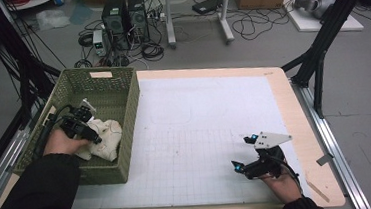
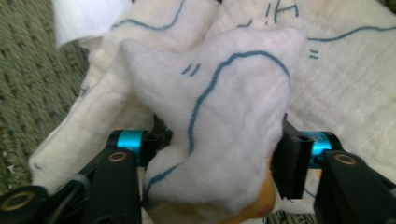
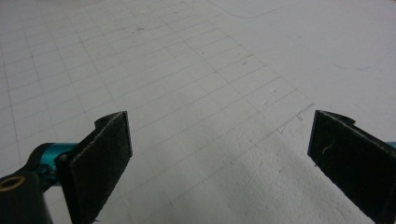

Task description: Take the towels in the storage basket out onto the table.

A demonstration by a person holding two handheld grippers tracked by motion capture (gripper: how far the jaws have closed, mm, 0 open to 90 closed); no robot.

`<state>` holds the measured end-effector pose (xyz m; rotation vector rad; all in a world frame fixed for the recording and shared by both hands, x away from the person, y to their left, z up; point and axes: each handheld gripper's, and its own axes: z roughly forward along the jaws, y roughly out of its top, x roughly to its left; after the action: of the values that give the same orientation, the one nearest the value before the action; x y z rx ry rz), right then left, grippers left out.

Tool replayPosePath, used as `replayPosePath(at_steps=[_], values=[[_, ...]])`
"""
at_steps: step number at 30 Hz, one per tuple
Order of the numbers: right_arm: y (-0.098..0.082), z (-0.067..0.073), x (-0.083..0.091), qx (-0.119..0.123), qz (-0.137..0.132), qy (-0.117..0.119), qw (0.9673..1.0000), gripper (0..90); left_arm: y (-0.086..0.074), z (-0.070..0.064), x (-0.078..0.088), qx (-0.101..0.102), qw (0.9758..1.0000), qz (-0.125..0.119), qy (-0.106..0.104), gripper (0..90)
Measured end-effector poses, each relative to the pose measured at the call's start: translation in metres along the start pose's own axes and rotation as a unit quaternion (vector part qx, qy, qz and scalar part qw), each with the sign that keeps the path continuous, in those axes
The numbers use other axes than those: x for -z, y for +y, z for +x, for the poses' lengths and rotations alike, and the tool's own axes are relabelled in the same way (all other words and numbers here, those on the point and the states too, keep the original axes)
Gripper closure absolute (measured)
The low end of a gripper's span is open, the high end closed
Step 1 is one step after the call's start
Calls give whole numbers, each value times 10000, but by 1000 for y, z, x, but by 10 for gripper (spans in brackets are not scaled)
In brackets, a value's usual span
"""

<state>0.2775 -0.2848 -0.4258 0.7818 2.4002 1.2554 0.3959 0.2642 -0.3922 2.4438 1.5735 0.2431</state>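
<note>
A bunched fold of the cream cloth with blue line drawings (image 2: 224, 116) rises between the 2 black pads (image 2: 292, 158) of the left gripper (image 1: 81, 127), which press its sides and pinch it. The cloth lies crumpled inside the olive-green woven basket (image 1: 129, 106) at the table's left edge. The left hand (image 1: 63, 141) reaches into the basket, gripper angled down. The right gripper (image 1: 247, 155) rests low over the white gridded mat (image 1: 191, 134), jaws spread wide around nothing, its hand (image 1: 279, 180) near the front edge
</note>
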Motion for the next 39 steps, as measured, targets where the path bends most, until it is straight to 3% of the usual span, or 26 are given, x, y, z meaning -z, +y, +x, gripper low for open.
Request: replayPosePath(at_steps=[8, 15, 19, 25, 29, 34, 37, 39], values=[[0, 0, 0, 5, -19, -5, 10000, 54, 0, -2, -3, -63, 9998, 149, -74, 668], [0, 0, 1, 2, -23, -16, 10000, 54, -1, -1, 2, -29, 9998, 135, -150, 781], [0, -1, 1, 18, -57, -28, 10000, 54, -1, -1, 9, 15, 9998, -65, -165, 791], [0, -1, 3, -21, -71, -38, 10000, 53, -4, 3, 29, 199, 9967, -587, -518, 793], [0, -1, 4, -31, -87, -45, 9999, 54, -12, 11, 38, 432, 9923, -881, -759, 792], [0, -2, 4, -39, -99, -47, 9999, 53, -24, 22, 46, 753, 9831, -1258, -1094, 792], [0, -2, 3, -25, -99, -52, 9999, 53, -30, 29, 50, 972, 9760, -1449, -1305, 793], [0, -2, 3, -15, -106, -54, 9999, 54, -34, 33, 53, 1119, 9684, -1601, -1553, 793]])
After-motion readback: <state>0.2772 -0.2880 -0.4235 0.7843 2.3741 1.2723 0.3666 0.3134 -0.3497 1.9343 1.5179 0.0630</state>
